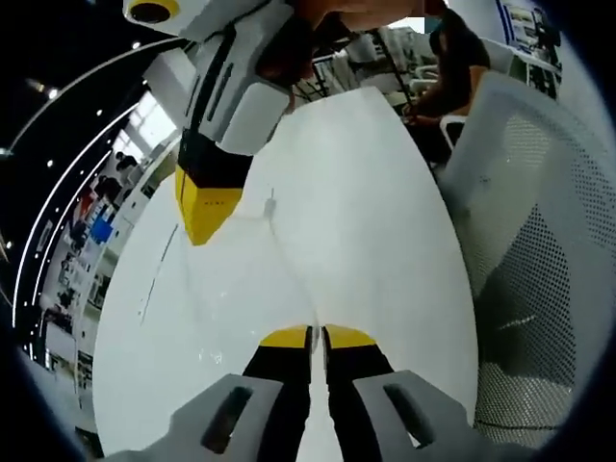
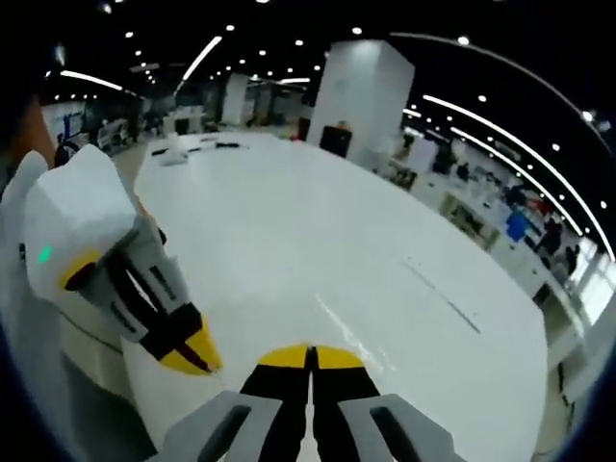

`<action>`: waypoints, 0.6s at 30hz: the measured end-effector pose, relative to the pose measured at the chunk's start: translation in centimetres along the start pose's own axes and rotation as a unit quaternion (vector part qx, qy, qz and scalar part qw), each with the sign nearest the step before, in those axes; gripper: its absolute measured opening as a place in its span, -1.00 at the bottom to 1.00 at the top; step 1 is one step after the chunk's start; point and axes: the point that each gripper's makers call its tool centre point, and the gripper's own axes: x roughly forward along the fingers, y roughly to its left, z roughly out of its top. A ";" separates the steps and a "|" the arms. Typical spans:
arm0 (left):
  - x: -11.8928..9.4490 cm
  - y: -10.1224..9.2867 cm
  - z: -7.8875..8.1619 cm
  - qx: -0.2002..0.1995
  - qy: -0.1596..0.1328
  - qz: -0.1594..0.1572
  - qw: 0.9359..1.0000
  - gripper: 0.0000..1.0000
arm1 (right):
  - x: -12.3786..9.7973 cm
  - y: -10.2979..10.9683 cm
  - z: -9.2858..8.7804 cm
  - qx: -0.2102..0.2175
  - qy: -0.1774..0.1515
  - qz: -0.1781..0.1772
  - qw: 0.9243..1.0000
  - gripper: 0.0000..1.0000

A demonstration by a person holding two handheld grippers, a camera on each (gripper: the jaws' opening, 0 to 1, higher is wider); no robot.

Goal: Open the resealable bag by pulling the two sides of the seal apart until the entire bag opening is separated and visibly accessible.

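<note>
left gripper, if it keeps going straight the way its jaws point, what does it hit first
Probably the clear bag lying on the white table: the shut left gripper points along it. The right gripper hangs off to one side. Depth is hard to judge.

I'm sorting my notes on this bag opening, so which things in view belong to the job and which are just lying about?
Job: left gripper, shut; right gripper, shut; clear bag, only a faint outline on the table.
Lying about: mesh chair; seated person; white pillar.
</note>
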 end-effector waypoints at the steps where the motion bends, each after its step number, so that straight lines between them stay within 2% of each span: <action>1: 0.0 0.0 0.0 -0.008 -0.002 -0.001 1.000 -0.90 | 0.2 -0.1 -0.2 -0.013 0.005 0.001 1.000 -1.00; 4: -0.2 -0.1 -0.2 -0.037 -0.006 -0.006 0.999 -0.78 | 0.7 -0.2 -0.9 -0.024 0.018 0.002 1.000 -1.00; 8: -0.7 -0.1 -0.9 -0.039 -0.005 -0.001 0.999 -0.69 | 1.0 -0.3 -1.3 -0.020 0.026 0.001 0.999 -1.00; 10: -1.0 -0.3 -1.3 -0.047 -0.002 -0.003 0.999 -0.71 | 1.3 -0.3 -1.7 -0.045 0.036 0.000 0.998 -1.00; 13: -1.5 -0.4 -2.0 -0.044 0.002 0.001 0.999 -0.69 | 1.8 -0.4 -2.2 -0.042 0.039 0.002 0.998 -1.00; 18: -3.1 -0.6 -3.7 -0.061 0.004 0.005 0.998 -0.65 | 2.5 -0.4 -3.3 -0.056 0.056 0.007 0.997 -1.00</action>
